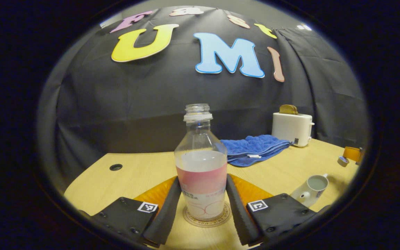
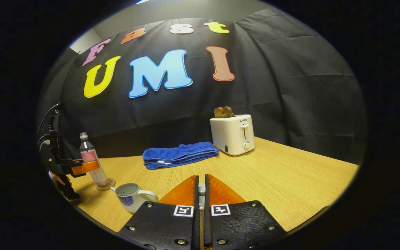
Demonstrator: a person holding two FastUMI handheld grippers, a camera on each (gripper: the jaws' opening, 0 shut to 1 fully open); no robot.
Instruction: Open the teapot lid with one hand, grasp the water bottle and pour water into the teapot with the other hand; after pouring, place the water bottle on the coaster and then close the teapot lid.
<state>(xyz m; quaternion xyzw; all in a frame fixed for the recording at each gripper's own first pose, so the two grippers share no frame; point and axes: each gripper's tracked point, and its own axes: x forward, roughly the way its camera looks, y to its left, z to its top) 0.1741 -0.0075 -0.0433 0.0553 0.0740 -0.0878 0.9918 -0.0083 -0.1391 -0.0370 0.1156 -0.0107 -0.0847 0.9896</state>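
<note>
Clear plastic, the water bottle (image 1: 201,163) stands on the coaster (image 1: 207,217) between the left tool's (image 1: 201,208) 2 spread fingers, apparently just set down. The right tool (image 2: 201,194) is pressed together on a small pale piece, likely the lid; hard to tell. The teapot (image 2: 130,196) sits open on the counter (image 2: 290,180).

Left gripper (image 1: 200,205) parted around something upright; right gripper (image 2: 201,189) pinched nearly closed.
</note>
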